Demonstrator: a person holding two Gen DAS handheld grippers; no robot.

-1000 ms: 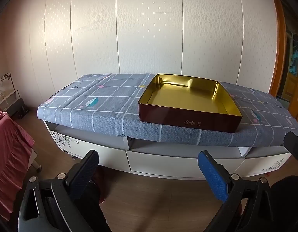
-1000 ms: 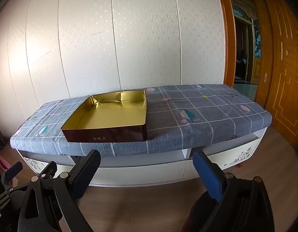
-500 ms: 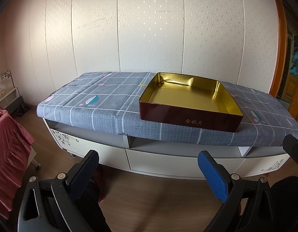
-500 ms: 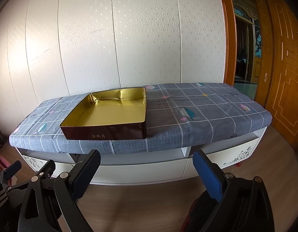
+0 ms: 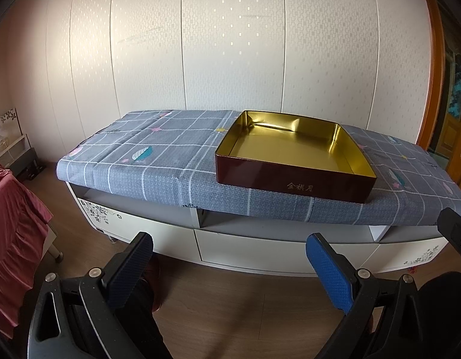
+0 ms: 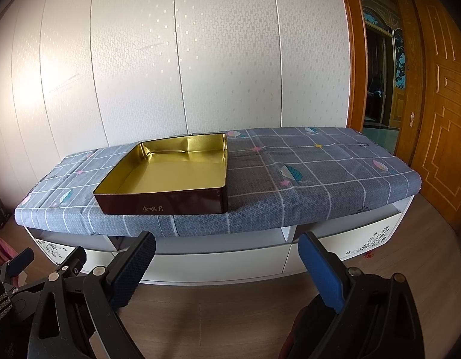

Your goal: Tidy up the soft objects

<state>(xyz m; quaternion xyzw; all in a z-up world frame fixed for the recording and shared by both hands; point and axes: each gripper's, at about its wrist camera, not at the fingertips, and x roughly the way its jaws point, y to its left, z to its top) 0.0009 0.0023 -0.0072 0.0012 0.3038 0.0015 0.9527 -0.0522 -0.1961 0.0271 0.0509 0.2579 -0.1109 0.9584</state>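
Tin box (image 5: 293, 161), maroon outside and gold inside, sits open-topped on the grey checked cloth (image 5: 158, 161) covering the low white cabinet (image 5: 248, 248); it's right of centre in your left wrist view, left of centre (image 6: 167, 176) in your right wrist view. Nothing shows inside it. No soft item visible in either frame. Your left gripper (image 5: 230, 266) has its fingers spread wide, nothing between them, low in the frame over the wood floor (image 5: 230, 314). Your right gripper (image 6: 227, 266) is the same: spread wide, holding nothing, well short of the cabinet. Pink fabric (image 5: 12, 233) at the left edge of the left view. Wooden door (image 6: 440, 113) at far right of the right view.
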